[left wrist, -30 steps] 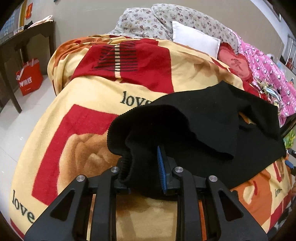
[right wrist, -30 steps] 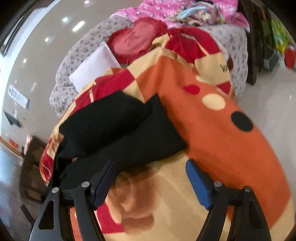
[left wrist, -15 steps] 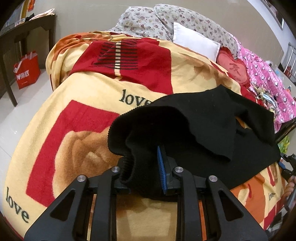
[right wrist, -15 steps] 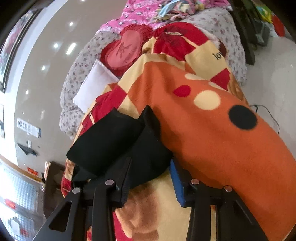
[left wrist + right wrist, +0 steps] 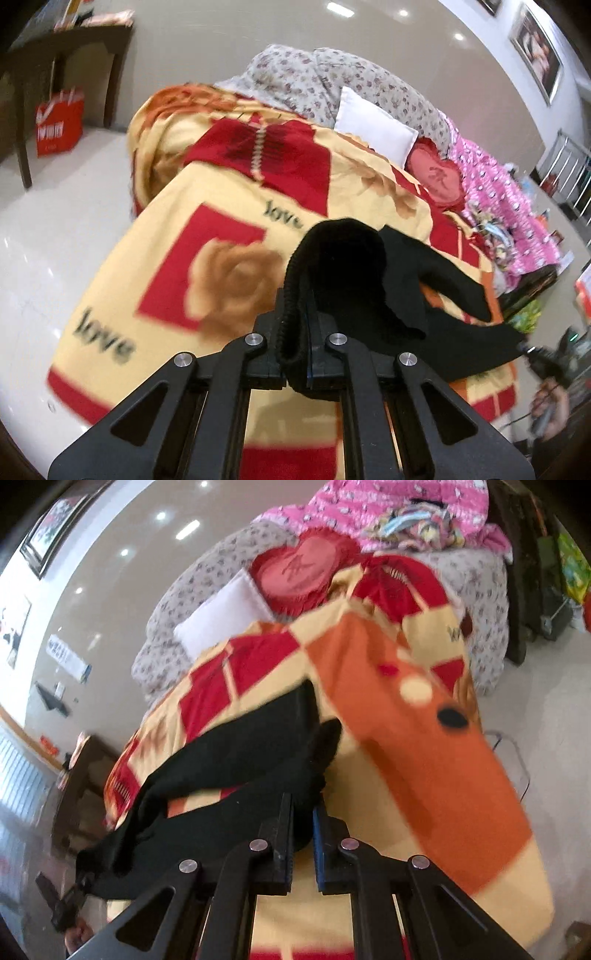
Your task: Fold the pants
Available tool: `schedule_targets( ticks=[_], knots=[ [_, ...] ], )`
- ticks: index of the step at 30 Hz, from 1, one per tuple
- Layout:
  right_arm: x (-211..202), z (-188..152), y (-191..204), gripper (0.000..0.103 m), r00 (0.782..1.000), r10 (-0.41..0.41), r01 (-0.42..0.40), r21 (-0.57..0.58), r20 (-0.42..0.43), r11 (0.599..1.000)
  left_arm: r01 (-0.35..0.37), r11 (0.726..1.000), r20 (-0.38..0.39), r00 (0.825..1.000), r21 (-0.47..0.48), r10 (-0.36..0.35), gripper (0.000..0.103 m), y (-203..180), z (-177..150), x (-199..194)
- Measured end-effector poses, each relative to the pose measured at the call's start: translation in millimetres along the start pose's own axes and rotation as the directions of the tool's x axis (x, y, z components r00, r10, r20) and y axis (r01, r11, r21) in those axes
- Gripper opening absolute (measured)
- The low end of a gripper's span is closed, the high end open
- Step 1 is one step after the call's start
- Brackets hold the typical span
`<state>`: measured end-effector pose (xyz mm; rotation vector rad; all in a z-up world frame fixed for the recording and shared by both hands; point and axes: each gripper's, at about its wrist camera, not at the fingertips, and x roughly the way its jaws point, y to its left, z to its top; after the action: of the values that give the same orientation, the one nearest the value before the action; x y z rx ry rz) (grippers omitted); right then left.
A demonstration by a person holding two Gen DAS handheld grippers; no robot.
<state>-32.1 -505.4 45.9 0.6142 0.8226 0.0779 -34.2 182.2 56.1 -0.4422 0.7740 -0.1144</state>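
Black knit pants (image 5: pixel 373 280) hang lifted between both grippers above the red-and-yellow rose-print blanket (image 5: pixel 221 236).
Left gripper (image 5: pixel 295 354) pinches the ribbed waistband; right gripper (image 5: pixel 303 834) is clamped on the far-right end of the pants.

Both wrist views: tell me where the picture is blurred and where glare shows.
Left wrist view: the red-and-yellow "love" blanket is smeared by motion, while the left gripper, shut on the black knit pants, stays sharp; ceiling lights glare off the glossy wall. Right wrist view: the blanket's orange patch blurs, the right gripper is crisp, and light spots reflect on the wall; fisheye bending throughout.
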Motion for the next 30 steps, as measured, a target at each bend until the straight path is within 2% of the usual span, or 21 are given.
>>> schedule_targets(
  ticks=[2,3,5,6,8,9,11,12,13,15,16,17,19,20,21,22,24,25,26,28,30],
  knots=[
    [1.8,-22.1,-7.2,0.008,0.998,0.033,-0.031,0.029,-0.049,0.999,-0.006,1.000,-0.007,1.000,-0.028,0.006,0.005,15.3,-2.4,-8.6],
    [5.3,-31.9,-9.7,0.008,0.997,0.046,-0.044,0.032,-0.068,0.999,-0.035,0.999,-0.003,0.999,-0.011,0.035,0.005,20.1,-5.0,-8.2],
    [13.8,-45.4,-12.1,0.008,0.997,0.027,-0.026,0.023,-0.077,0.999,-0.076,0.997,-0.030,0.997,0.009,0.076,0.005,26.0,-8.7,8.1],
    [18.3,-50.2,-13.0,0.008,0.998,-0.003,0.004,0.012,-0.061,1.000,-0.131,0.991,-0.047,0.990,0.038,0.133,0.008,26.2,-12.3,20.5],
    [16.1,-50.4,-8.4,0.011,0.995,-0.097,0.098,-0.040,0.012,0.994,-0.198,0.978,-0.065,0.977,0.064,0.202,0.013,27.3,-20.4,31.1],
    [11.7,-48.8,0.2,0.011,0.977,-0.200,0.206,-0.082,0.077,0.975,-0.213,0.975,-0.060,0.974,0.066,0.217,0.017,27.2,-22.6,32.0],
    [2.8,-43.8,17.7,0.012,0.923,-0.331,0.359,-0.131,0.194,0.924,-0.267,0.958,-0.006,0.963,0.099,0.269,0.025,23.9,-25.7,25.0],
    [-2.7,-42.0,30.3,0.014,0.903,-0.345,0.391,-0.157,0.255,0.907,-0.314,0.942,0.030,0.949,0.116,0.313,0.027,21.8,-25.5,20.6],
    [-5.8,-40.1,38.6,0.014,0.899,-0.334,0.391,-0.177,0.282,0.903,-0.342,0.931,0.050,0.940,0.123,0.339,0.027,20.8,-24.2,18.3],
    [-3.7,-38.1,63.8,0.015,0.906,-0.290,0.373,-0.260,0.307,0.891,-0.397,0.912,0.107,0.916,0.108,0.386,0.027,22.2,-18.2,6.9],
    [3.6,-39.2,77.2,0.015,0.919,-0.265,0.354,-0.316,0.292,0.880,-0.401,0.912,0.129,0.912,0.089,0.388,0.027,23.4,-14.1,2.7],
    [12.3,-41.1,88.7,0.015,0.932,-0.241,0.331,-0.360,0.272,0.872,-0.388,0.918,0.150,0.915,0.082,0.374,0.027,21.4,-12.6,-3.7],
    [30.3,-45.2,102.4,0.015,0.946,-0.223,0.303,-0.396,0.237,0.867,-0.327,0.937,0.191,0.935,0.124,0.301,0.027,4.9,-10.3,-10.4],
    [40.0,-47.1,106.1,0.015,0.950,-0.219,0.293,-0.398,0.222,0.869,-0.267,0.948,0.187,0.954,0.176,0.234,0.029,-10.2,-12.3,-10.8],
    [51.6,-49.3,108.7,0.015,0.952,-0.219,0.290,-0.398,0.215,0.870,-0.178,0.953,0.150,0.978,0.246,0.144,0.033,-30.3,-18.1,-5.5],
    [60.9,-51.7,108.4,0.015,0.950,-0.231,0.299,-0.395,0.210,0.869,-0.092,0.948,0.104,0.993,0.305,0.063,0.033,-45.9,-24.5,0.2],
    [80.4,-61.5,101.7,0.016,0.955,-0.236,0.290,-0.378,0.182,0.879,0.015,0.912,0.038,0.999,0.410,-0.034,0.035,-73.2,-36.9,12.4],
    [90.2,-65.6,100.1,0.016,0.959,-0.231,0.277,-0.372,0.163,0.886,0.028,0.870,0.011,0.999,0.492,-0.039,0.037,-90.0,-45.3,21.7],
    [95.4,-66.6,97.1,0.016,0.964,-0.231,0.265,-0.357,0.135,0.896,0.002,0.821,0.012,1.000,0.571,-0.010,0.040,-104.1,-52.6,32.4],
    [85.0,-68.2,98.6,0.023,0.966,-0.187,0.241,-0.366,0.177,0.899,-0.037,0.775,0.016,0.999,0.631,0.035,0.046,-115.9,-58.0,48.3],
    [88.7,-68.4,95.7,0.023,0.975,-0.174,0.214,-0.358,0.139,0.909,-0.029,0.751,-0.035,0.997,0.659,0.069,0.048,-118.9,-57.1,71.9]
  ],
)
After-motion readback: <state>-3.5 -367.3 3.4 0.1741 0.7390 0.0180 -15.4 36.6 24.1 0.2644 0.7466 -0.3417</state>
